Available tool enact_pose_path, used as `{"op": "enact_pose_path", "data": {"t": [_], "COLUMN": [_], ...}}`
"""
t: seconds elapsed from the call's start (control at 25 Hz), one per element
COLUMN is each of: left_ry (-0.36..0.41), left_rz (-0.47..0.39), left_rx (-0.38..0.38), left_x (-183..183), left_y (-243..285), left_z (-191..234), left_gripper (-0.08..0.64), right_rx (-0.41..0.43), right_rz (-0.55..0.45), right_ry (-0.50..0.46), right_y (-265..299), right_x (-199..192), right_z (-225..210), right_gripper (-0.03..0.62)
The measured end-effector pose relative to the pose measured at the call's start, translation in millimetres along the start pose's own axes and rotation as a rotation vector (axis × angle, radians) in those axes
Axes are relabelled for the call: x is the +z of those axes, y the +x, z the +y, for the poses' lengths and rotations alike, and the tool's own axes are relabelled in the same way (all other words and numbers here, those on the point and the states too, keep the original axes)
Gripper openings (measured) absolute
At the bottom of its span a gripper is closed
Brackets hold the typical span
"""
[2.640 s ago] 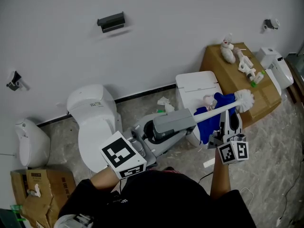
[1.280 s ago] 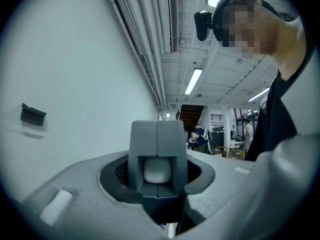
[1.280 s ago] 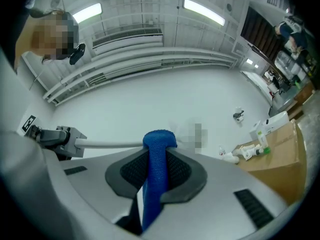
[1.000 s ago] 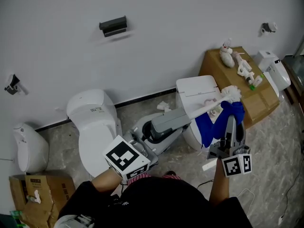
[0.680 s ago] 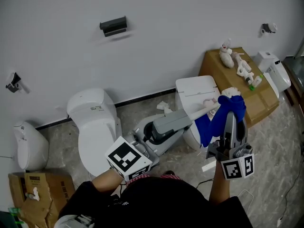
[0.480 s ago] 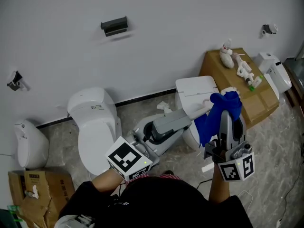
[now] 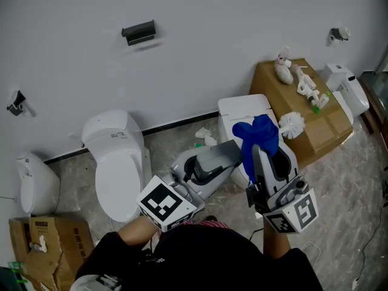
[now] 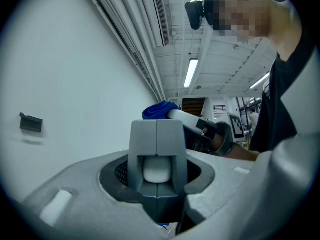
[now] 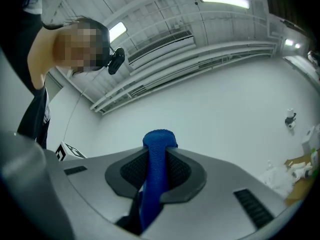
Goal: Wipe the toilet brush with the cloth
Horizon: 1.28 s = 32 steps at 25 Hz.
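Left tool [image 8: 157, 139]: closed on the white handle [image 8: 157, 168]. The handle fills the gap, so the jaws stand fairly wide around it. The tool points level, away from me.
Right tool [image 7: 264, 153]: pinched shut on the blue cloth [image 9: 156, 174] and tipped upward. A fold bulges above its tip and the rest hangs below the jaws.
Brush: it runs straight out ahead of my left tool. Its bristle head [image 7: 291, 123] sits just past my right tool's tip, on the outer side, and looks clear of the cloth.
Cloth: bunched at my right tool's tip, across the line of the handle. I cannot tell whether it touches the handle.
Step, as I judge it: I am between strokes, with the cloth lifted off the head and wiping left to do.
How the brush should handle: light and stiff, with smooth plastic that may twist in my jaws. The bristles are springy and give under the cloth.
Where I hold it: far back on the handle, well away from the bristles. That leaves the shaft free but gives the head leverage against my grip.
How the cloth should handle: soft and limp, and it can slide out of a thin pinch. A thick bunch in the jaws with a loose tail to wrap around suits it.
Risk: pressing hard could swing the brush aside.
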<state>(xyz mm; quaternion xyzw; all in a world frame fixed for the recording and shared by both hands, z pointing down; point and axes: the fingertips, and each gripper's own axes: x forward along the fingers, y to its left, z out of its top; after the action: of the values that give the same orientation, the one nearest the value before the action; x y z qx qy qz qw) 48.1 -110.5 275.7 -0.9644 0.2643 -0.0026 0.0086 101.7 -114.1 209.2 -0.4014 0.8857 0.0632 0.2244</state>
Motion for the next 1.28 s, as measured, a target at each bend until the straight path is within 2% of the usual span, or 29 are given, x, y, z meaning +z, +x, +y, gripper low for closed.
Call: {"op": "enact_pose_path", "data": {"t": [0.48, 0.68, 1.28], "left_ry": [0.029, 0.014, 0.043], "left_rz": [0.011, 0.011, 0.004], "left_rx": [0.003, 0.016, 0.024], "left_x": [-2, -2, 1], "left_y": [4, 3, 3], "left_z": [2, 4, 6], "left_gripper": [0.167, 0.167, 0.167], "right_rx": [0.046, 0.061, 0.061], "right_rz": [0.134, 0.171, 0.18], "right_ry": [0.066, 0.076, 0.072], "right_y": [6, 8, 13], "right_x": [-36, -45, -45], "right_z": [-7, -9, -15], "right_gripper": [0.064, 0.064, 0.064]}}
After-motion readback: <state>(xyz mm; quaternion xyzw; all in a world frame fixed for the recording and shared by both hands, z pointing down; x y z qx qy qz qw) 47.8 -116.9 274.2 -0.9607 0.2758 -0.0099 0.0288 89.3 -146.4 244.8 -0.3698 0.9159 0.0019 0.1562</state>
